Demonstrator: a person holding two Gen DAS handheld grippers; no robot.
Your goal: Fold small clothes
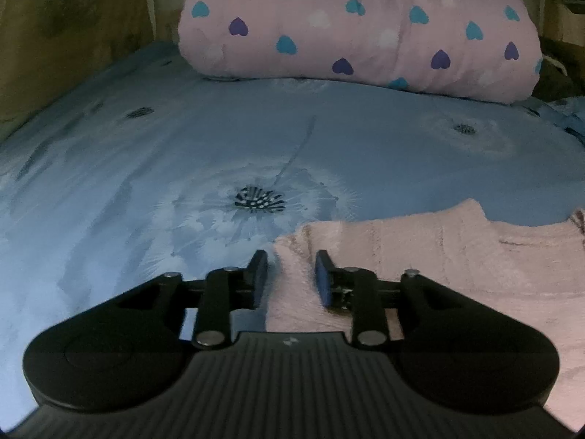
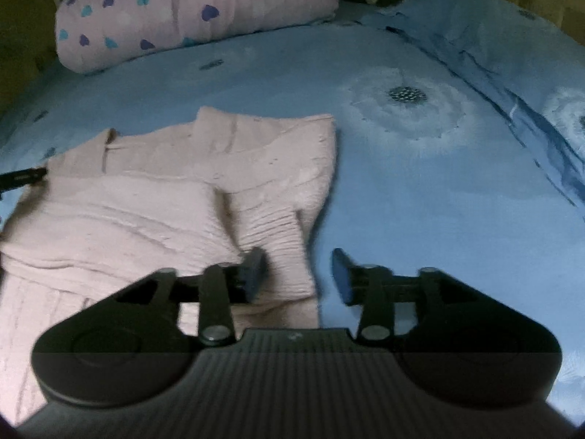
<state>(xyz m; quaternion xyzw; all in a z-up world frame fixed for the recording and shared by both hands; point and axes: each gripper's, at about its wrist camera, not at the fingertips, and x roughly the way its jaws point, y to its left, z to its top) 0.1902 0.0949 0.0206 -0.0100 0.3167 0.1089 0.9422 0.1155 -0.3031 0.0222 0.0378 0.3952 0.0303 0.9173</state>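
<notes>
A small pale pink fuzzy sweater point(image 2: 153, 190) lies flat on the blue bed sheet point(image 2: 420, 201), collar at the far side, its right sleeve folded in over the body. In the left wrist view the sweater point(image 1: 457, 267) fills the lower right. My left gripper point(image 1: 291, 276) is open, its jaws straddling the sweater's left edge, not clamped. My right gripper point(image 2: 299, 276) is open over the cuff end of the folded sleeve, one finger over the sweater, the other over the sheet. The left gripper's tip point(image 2: 22, 177) shows at the sweater's far left edge.
A pink quilt with blue and purple hearts point(image 1: 358, 29) lies rolled at the head of the bed. The sheet point(image 1: 146, 183) has dandelion prints. A brown wall point(image 1: 55, 36) stands on the left. A blue pillow point(image 2: 512, 84) lies at the right.
</notes>
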